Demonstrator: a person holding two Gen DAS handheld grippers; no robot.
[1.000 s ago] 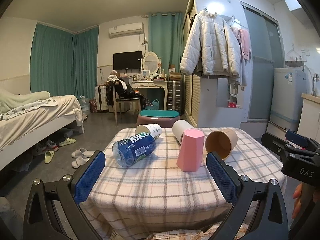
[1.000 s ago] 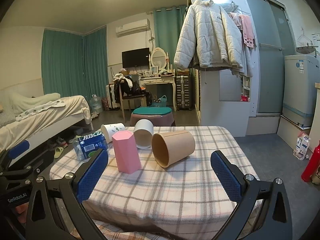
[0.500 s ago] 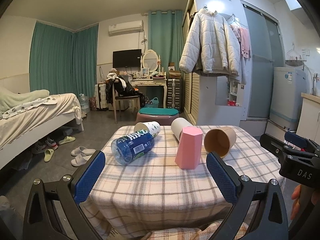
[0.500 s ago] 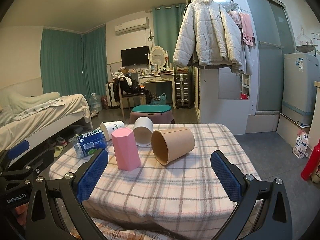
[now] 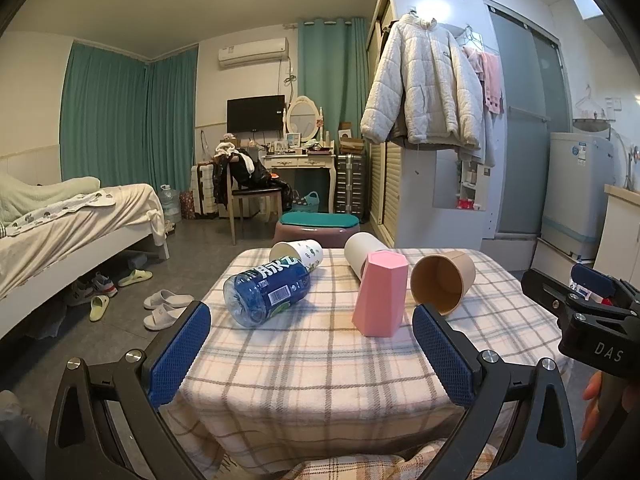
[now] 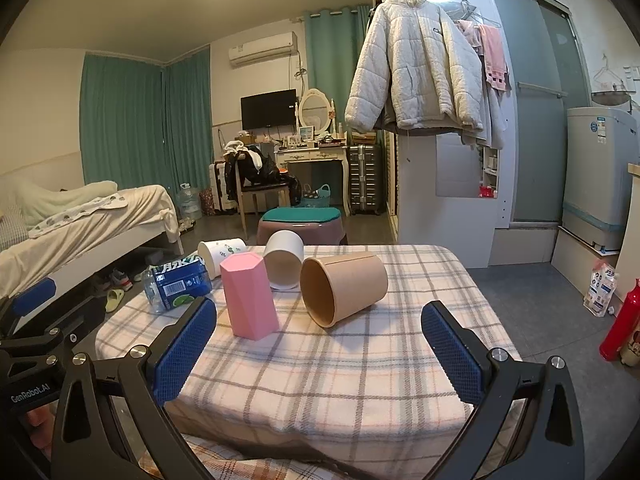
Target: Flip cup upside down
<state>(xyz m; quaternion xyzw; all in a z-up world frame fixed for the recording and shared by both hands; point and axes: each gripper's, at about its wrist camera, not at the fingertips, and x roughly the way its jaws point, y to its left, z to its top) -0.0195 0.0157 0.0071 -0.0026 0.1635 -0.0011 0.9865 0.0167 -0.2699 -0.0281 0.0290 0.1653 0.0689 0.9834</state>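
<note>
A brown paper cup (image 5: 442, 285) (image 6: 343, 289) lies on its side on the plaid-covered table (image 5: 320, 360) (image 6: 340, 360), mouth toward me. A pink hexagonal cup (image 5: 381, 294) (image 6: 249, 295) stands mouth down beside it. A white cup (image 5: 362, 252) (image 6: 284, 259) and a printed white cup (image 5: 297, 254) (image 6: 221, 253) lie on their sides behind. My left gripper (image 5: 312, 352) is open and empty, short of the table's near edge. My right gripper (image 6: 318, 350) is open and empty, in front of the brown cup.
A blue water bottle (image 5: 267, 290) (image 6: 178, 285) lies on its side at the table's left. Beyond are a stool (image 5: 318, 226), a bed (image 5: 72, 232) at left, a wardrobe with a hanging jacket (image 5: 424, 84) and a washing machine (image 5: 580, 196) at right.
Both grippers have drawn back slightly from the table and stay open. The cups and bottle have not moved.
</note>
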